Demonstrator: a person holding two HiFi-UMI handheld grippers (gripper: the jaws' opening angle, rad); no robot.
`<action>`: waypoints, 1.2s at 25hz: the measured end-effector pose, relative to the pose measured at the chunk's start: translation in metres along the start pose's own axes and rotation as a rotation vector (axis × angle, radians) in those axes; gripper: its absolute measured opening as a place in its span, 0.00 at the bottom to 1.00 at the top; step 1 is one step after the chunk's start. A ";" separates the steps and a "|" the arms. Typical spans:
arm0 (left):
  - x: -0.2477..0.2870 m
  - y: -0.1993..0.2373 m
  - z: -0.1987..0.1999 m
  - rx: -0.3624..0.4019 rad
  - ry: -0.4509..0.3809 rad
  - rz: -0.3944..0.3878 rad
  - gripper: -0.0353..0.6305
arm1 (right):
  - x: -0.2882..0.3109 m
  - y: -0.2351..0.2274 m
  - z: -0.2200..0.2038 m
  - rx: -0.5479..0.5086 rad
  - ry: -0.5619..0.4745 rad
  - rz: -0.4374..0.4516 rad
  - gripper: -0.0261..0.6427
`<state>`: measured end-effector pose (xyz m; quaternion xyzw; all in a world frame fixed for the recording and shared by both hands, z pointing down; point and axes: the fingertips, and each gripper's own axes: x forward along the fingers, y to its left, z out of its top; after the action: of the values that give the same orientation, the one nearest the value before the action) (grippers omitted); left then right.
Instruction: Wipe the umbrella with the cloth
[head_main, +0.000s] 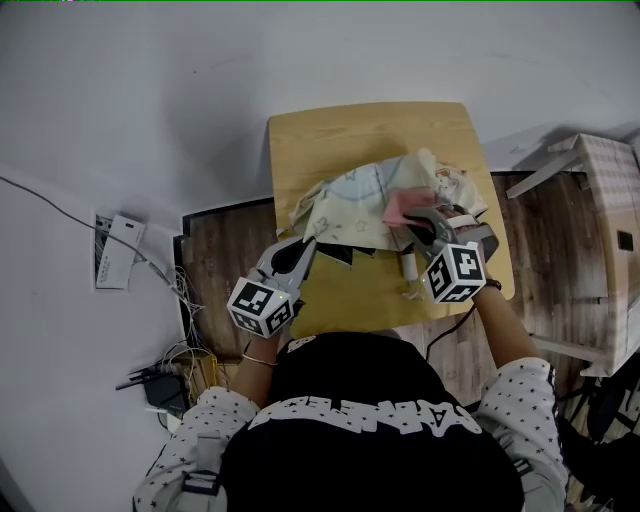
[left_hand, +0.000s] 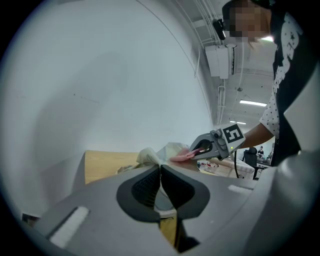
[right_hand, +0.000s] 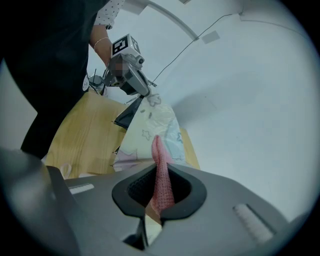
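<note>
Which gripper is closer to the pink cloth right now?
Right. The right gripper is shut on the pink cloth over the umbrella. The left gripper pinches the umbrella's edge on the other side, apart from the cloth.

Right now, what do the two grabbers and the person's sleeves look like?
Both the left gripper and right gripper are grey, with dark ribbed fingers and a black-and-white marker cube. The sleeves are white with black dots.
</note>
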<state>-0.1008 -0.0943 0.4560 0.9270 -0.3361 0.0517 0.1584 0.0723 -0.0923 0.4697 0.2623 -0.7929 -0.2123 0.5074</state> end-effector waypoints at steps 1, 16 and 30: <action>0.000 0.000 0.000 0.002 0.000 0.001 0.07 | -0.001 0.004 -0.001 0.011 -0.003 0.003 0.09; -0.002 -0.006 0.005 0.021 -0.015 0.071 0.07 | -0.020 0.048 -0.007 0.098 -0.056 0.049 0.09; -0.031 -0.033 0.031 0.127 -0.134 0.259 0.21 | -0.077 0.044 0.007 0.185 -0.306 -0.006 0.09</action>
<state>-0.1033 -0.0616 0.4120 0.8854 -0.4587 0.0309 0.0684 0.0842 -0.0089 0.4401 0.2748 -0.8762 -0.1773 0.3541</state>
